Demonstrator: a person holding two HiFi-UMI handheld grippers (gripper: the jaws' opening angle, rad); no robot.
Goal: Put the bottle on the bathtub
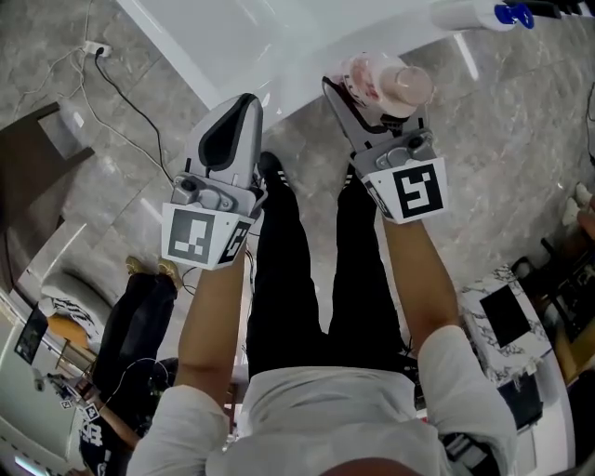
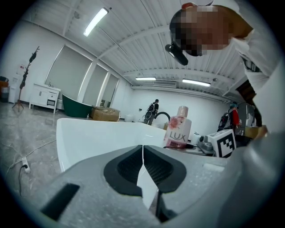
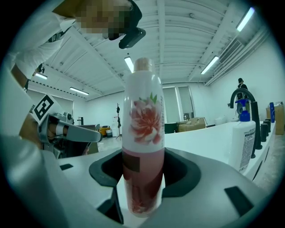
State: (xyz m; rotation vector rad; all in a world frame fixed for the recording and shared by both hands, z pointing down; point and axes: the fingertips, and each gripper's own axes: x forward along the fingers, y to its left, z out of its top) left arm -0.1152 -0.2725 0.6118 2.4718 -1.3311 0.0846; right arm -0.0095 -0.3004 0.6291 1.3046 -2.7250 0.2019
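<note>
My right gripper (image 1: 372, 98) is shut on a pink and white bottle (image 1: 386, 85) with a flower print, held upright beside the rim of the white bathtub (image 1: 270, 56). In the right gripper view the bottle (image 3: 143, 138) stands between the jaws of that gripper (image 3: 142, 187), pink liquid filling its lower half. My left gripper (image 1: 232, 130) is shut with nothing in it, level with the tub's near edge. In the left gripper view the jaws of the left gripper (image 2: 143, 164) meet, and the bottle (image 2: 178, 129) shows to the right, before the bathtub (image 2: 98, 138).
A white pump bottle with a blue top (image 1: 483, 14) lies on the tub rim at the far right, also seen as a pump bottle (image 3: 242, 138). A black faucet (image 3: 249, 111) stands behind it. A cable and plug (image 1: 98, 51) lie on the grey marble floor at left.
</note>
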